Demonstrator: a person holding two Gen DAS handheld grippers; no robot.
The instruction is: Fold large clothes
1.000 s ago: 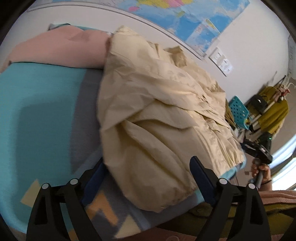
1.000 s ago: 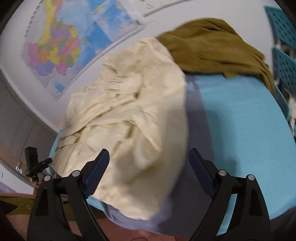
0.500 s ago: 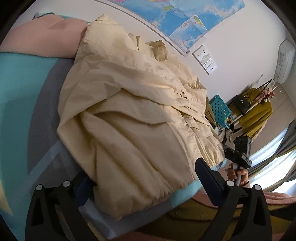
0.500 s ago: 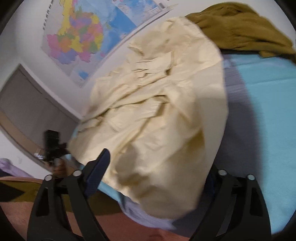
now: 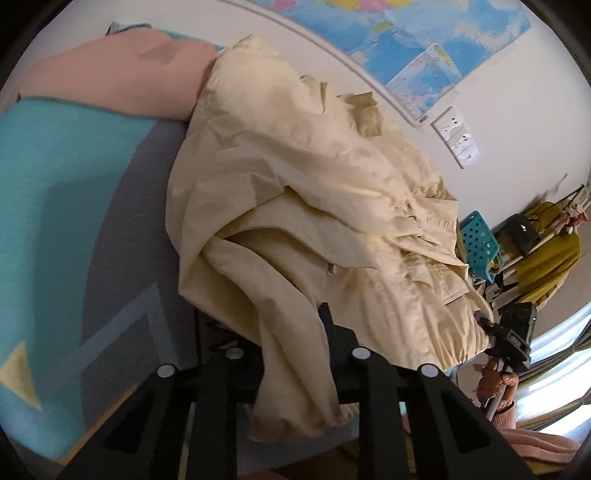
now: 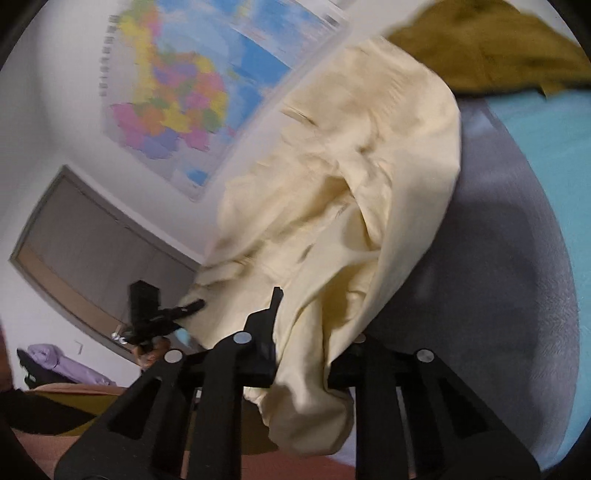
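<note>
Left wrist view, bedside: left gripper (image 5: 295, 332) w/ both fingers drawn together on a hem fold of the cream jacket (image 5: 314, 206); loose cloth hangs down past the fingers.
Jacket position: heaped on the bed cover (image 5: 55, 184), turquoise w/ a grey patch and yellow triangles; far end touches a pink pillow (image 5: 110, 77) at the head of the bed.
Other end of jacket: right gripper (image 5: 511, 338) seen at frame right, at the jacket's elastic hem corner; person's hand (image 5: 495, 384) on its handle. Grip state can't be told from this side.
Backdrop: world map (image 5: 406, 33) on a white wall, wall sockets (image 5: 458, 136) beside it, teal crate (image 5: 480, 243) and a clothes rack w/ a mustard garment (image 5: 546, 258) toward the window.

Right wrist view, opposite side: right gripper (image 6: 306, 339) closed down on the jacket (image 6: 351, 177) edge, fabric bunched btwn the fingers and spilling below them.
Jacket position: drapes from the fingers back across the bed cover (image 6: 546, 155); an olive-brown garment (image 6: 480, 44) lies at its far end.
Left gripper (image 6: 177, 310): visible at frame left, tips at the jacket's other corner.
Backdrop: colourful map (image 6: 177, 92) on the wall, grey wardrobe (image 6: 92, 251) below it, lilac bundle (image 6: 59, 360) low left. View is motion-blurred.
</note>
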